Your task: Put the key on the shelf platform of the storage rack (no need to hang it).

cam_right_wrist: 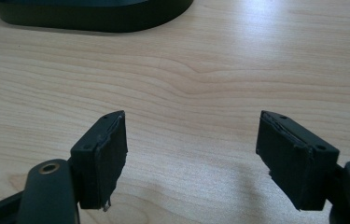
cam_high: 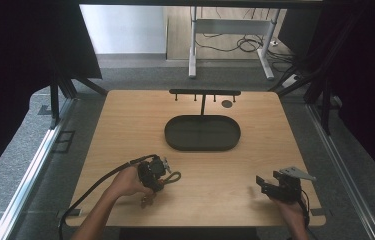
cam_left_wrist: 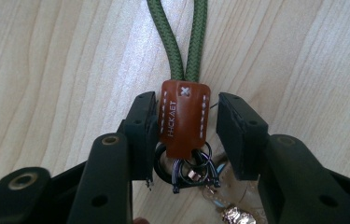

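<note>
The desk (cam_high: pixel 125 130) is carrying every item, and the black oval tray (cam_high: pixel 202 133) is serving as the landmark. Behind the tray, a black T-shaped rack (cam_high: pixel 204 93) is standing upright near the far edge of the desk.

You are holding the right hand-held gripper (cam_high: pixel 264 183) on the near side of the tray, well to its right, close to the near edge of the desk. In the right gripper view its jaws are standing wide apart over bare wood, and the tray's wall (cam_right_wrist: pixel 93 18) is lying ahead at upper left.

You are holding the left hand-held gripper (cam_high: pixel 161 168) on the near side of the tray, to its left. Its jaws are sitting at a narrow gap, flanking the keychain (cam_left_wrist: pixel 183 119) but not yet pressing it: the brown leather tab is lying between them on the desk, the green cord loop (cam_left_wrist: pixel 178 37) is running away from the gripper, and the small metal rings (cam_left_wrist: pixel 189 169) are lying at the tab's near end.
</note>
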`<state>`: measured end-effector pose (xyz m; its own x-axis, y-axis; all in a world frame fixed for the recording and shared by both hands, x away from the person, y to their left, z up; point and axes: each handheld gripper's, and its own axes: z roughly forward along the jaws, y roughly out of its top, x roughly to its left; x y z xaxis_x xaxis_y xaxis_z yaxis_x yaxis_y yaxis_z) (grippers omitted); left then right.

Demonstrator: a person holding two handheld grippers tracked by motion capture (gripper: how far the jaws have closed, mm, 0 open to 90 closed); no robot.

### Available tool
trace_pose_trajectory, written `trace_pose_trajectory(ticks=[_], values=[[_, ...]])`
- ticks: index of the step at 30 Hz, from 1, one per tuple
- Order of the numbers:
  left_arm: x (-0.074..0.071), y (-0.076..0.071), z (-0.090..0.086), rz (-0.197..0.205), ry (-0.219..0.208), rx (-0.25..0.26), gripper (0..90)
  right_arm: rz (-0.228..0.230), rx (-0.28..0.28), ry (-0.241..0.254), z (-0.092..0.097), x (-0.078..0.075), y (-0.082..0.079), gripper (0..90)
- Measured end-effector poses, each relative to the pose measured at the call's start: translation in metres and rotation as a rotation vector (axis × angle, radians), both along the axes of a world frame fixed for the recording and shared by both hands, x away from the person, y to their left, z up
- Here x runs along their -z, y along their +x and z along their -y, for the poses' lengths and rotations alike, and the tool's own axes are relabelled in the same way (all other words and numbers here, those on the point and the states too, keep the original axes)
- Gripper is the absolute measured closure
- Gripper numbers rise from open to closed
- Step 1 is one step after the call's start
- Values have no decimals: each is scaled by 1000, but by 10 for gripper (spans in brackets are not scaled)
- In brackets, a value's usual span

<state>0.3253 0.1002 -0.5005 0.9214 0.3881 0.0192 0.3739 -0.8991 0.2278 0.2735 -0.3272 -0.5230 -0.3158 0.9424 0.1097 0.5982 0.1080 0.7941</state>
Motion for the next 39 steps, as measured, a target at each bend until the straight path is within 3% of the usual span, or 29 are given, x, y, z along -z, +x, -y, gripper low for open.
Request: trace_pose_trajectory(ticks=[8, 19, 20, 23, 25, 27, 28, 39], values=[[1, 2, 0, -7, -10, 3, 655, 3, 0, -2, 0, -1, 0, 255], [0, 4, -7, -8, -43, 13, 672, 5, 1, -4, 0, -1, 0, 256], [-6, 4, -10, -19, -77, 13, 673, 4, 1, -3, 0, -1, 0, 256], [-14, 4, -13, -19, -107, 18, 673, 2, 2, -4, 0, -1, 0, 256], [-28, 2, -17, 4, -144, 19, 674, 2, 3, -5, 0, 0, 0, 256], [-33, 2, -18, 9, -161, 23, 674, 2, 3, -5, 0, 0, 0, 256], [-41, 0, -20, 11, -195, 29, 674, 2, 4, -4, 0, 0, 0, 256], [-66, 4, -25, 24, -248, 28, 674, 2, 4, -7, -1, 1, 0, 257]])
